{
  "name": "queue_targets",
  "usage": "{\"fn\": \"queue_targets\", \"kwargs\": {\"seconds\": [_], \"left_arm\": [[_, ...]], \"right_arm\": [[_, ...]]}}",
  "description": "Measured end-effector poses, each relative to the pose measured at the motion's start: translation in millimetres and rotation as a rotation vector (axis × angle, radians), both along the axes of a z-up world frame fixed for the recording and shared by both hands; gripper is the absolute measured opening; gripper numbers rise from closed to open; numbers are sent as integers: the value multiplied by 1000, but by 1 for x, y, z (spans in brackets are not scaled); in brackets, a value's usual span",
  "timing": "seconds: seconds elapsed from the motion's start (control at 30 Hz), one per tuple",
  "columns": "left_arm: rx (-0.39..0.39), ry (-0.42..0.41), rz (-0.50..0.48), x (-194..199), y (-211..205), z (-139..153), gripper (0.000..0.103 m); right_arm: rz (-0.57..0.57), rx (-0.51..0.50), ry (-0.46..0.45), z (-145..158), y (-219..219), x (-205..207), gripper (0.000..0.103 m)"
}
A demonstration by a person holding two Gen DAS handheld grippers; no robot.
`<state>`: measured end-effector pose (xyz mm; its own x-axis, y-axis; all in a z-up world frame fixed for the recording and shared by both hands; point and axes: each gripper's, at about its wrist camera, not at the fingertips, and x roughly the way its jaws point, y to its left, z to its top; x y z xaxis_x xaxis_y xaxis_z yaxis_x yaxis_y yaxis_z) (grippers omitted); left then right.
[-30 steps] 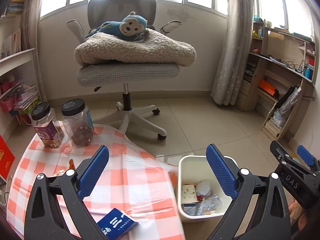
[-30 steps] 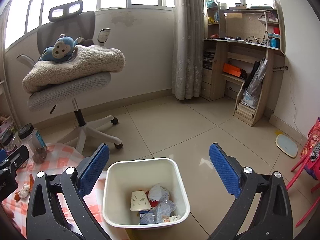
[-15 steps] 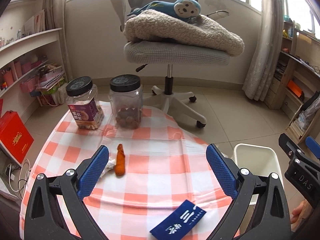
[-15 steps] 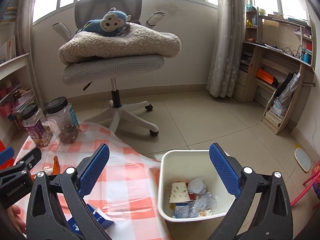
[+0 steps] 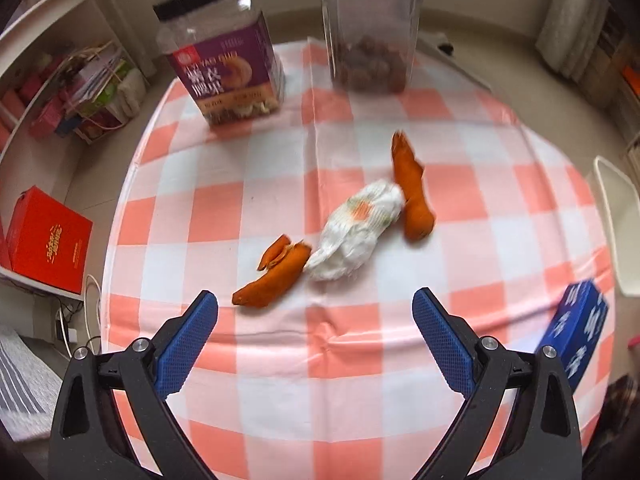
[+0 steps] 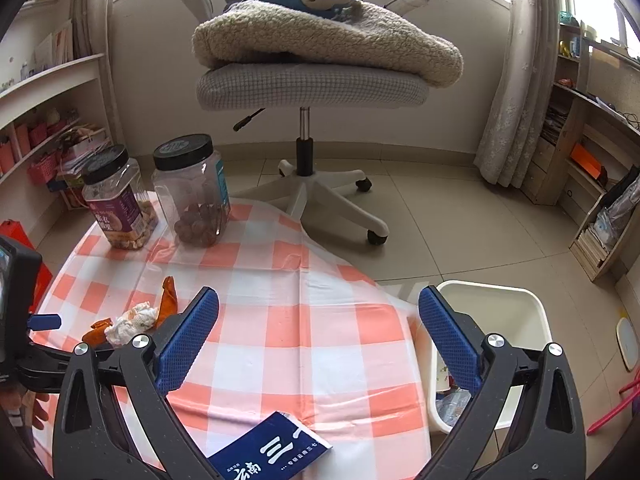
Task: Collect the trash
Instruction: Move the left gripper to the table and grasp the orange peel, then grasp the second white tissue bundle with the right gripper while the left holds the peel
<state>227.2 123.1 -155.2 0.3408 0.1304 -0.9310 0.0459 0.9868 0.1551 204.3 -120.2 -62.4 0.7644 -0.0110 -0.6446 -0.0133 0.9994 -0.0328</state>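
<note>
Crumpled tissue (image 5: 354, 236) on the checked tablecloth (image 5: 280, 380), long axis diagonal, flanked by two touching orange peels (image 5: 412, 192). Left gripper (image 5: 314, 344) and right gripper (image 6: 318, 340) both spread, empty. White bin (image 6: 520, 320) beside table holds wrappers.

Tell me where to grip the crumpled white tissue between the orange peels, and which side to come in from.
Grip the crumpled tissue across its narrow middle, coming down from above with the open left gripper. It lies as a long wad running from near-left to far-right, and an orange peel touches its far end while another peel touches its near end, so closing across the waist likely avoids both.
</note>
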Motion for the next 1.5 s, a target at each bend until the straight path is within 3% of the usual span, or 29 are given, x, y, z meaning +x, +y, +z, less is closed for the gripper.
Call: {"fn": "queue_targets", "kwargs": {"seconds": [0.13, 0.3, 0.4, 0.57, 0.7, 0.97, 1.07, 1.27, 1.33, 1.5], "left_arm": [[65, 96, -94, 2, 19, -36, 95], [-3, 43, -119, 10, 37, -46, 94], [-62, 24, -174, 8, 34, -45, 71], [-204, 23, -179, -2, 28, -36, 20], [-220, -7, -116, -15, 31, -17, 17], [-217, -139, 62, -39, 82, 38, 17], [-244, -181, 118, -48, 100, 54, 17], [-247, -212, 100, -57, 98, 65, 18], [-244, -215, 96, -57, 96, 64, 18], [-251, -231, 111, -59, 102, 68, 18]], "right_arm": [[38, -19, 56, -15, 16, 13, 96], [62, -22, 90, -27, 26, 25, 96], [74, -2, 123, -34, 29, 32, 96], [107, 66, 191, -46, 36, 39, 96], [144, 147, 265, -57, 47, 47, 96], [132, 259, 409, -95, 94, 83, 95], [112, 283, 464, -113, 112, 93, 89], [89, 316, 510, -135, 133, 105, 85], [87, 290, 484, -134, 138, 107, 80], [80, 304, 491, -131, 138, 112, 79]]}}
